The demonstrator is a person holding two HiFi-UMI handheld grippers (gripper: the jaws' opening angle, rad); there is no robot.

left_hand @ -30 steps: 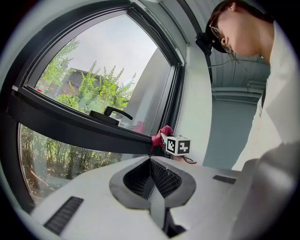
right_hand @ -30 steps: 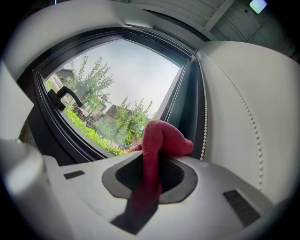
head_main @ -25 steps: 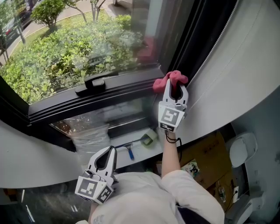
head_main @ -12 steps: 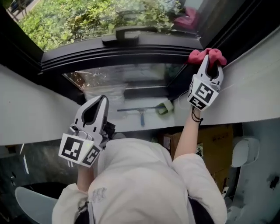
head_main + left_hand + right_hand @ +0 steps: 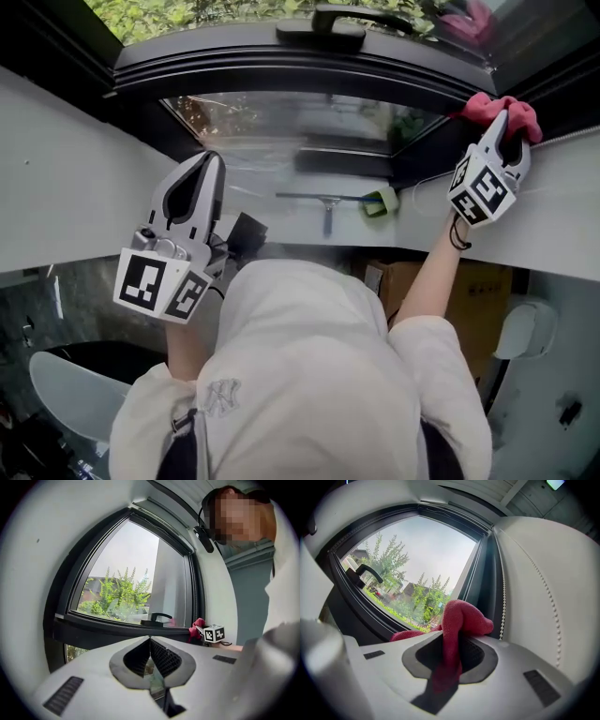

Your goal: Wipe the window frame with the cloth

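Our right claw [image 5: 449, 651] is clamped on the one red cloth [image 5: 459, 616] and holds it against the right end of the single dark window frame [image 5: 281, 67]. Our left claw [image 5: 150, 644], jaws together on nothing, hangs below the frame's left part. We judge the wiping under way, with most of the frame left. One handle [image 5: 328, 23] sits on the frame.
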